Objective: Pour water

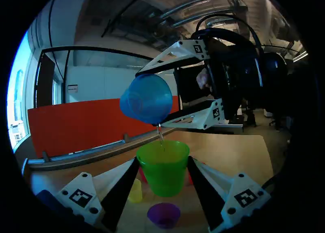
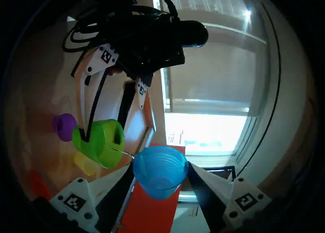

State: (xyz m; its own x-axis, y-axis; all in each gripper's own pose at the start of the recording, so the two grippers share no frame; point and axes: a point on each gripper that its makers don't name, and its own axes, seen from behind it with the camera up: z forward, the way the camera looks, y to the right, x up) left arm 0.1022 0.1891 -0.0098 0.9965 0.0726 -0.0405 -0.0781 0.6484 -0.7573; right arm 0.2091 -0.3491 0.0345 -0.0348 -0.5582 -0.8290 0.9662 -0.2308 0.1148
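1. You are pinching the green cup [image 1: 162, 174] between the two fingers of the left tongs [image 1: 163, 165]. Both fingers are pressing on its sides. The cup is sitting upright, with its mouth facing up. Whether its base is touching the bench [image 1: 231, 149] cannot be told.

2. You are gripping the blue cup [image 1: 147, 98] with the right tongs [image 2: 160, 171], one finger pressing on each side. A hand [image 1: 202, 76] is holding these tongs from behind.

3. The blue cup is hanging directly above the green cup and tilting well over. Its rim is staying apart from the green cup's rim.

4. A thin stream of water [image 1: 160, 136] is falling from the lower lip of the blue cup into the green cup. The right gripper view is looking into the blue cup's ribbed interior. How much water it is holding cannot be told.

5. Other items are lying near the green cup:
- A yellow cup [image 1: 136, 191] is standing just beside the green cup, at the left finger's side.
- A purple cup [image 1: 163, 214] is standing in front of the green cup, nearer the camera.
- Two red cups [image 1: 142, 175] are showing partly from behind the green cup, one at each side.
- An orange partition [image 1: 81, 123] is running behind the green cup, beyond the bench edge.
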